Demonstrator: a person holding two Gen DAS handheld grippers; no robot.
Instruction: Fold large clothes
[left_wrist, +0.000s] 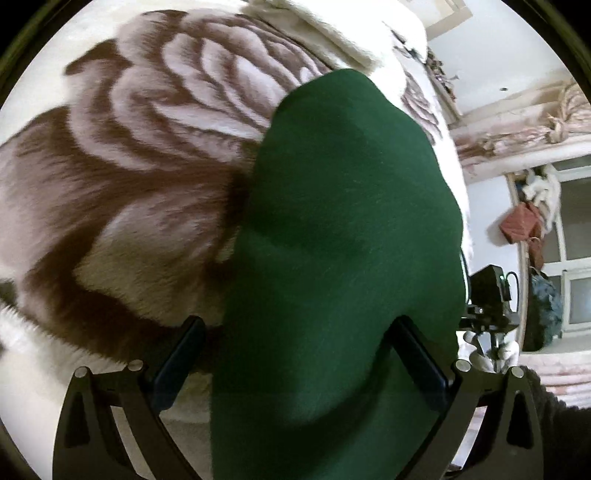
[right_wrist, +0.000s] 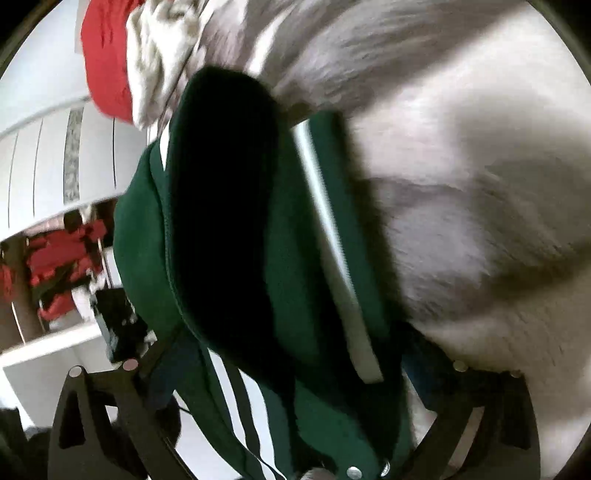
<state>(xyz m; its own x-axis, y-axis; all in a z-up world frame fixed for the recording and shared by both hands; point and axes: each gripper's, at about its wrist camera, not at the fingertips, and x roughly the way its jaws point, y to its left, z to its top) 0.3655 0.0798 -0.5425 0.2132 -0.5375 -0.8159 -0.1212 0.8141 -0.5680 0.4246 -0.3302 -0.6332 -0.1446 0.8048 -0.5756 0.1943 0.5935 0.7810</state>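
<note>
On the brown-patterned plush blanket (left_wrist: 122, 155), the green garment (left_wrist: 343, 229) lies between both spread grippers, left gripper (left_wrist: 295, 365) and right gripper (right_wrist: 291, 373), pinching nothing; unheld, its fold may slump open.

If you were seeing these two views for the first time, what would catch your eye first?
A dark green garment fills the middle of both views and runs down between each gripper's fingers; the right wrist view shows white stripes on it. Under it lies a plush blanket with a big brown-and-cream flower pattern. A red cloth sits top left in the right view.
</note>
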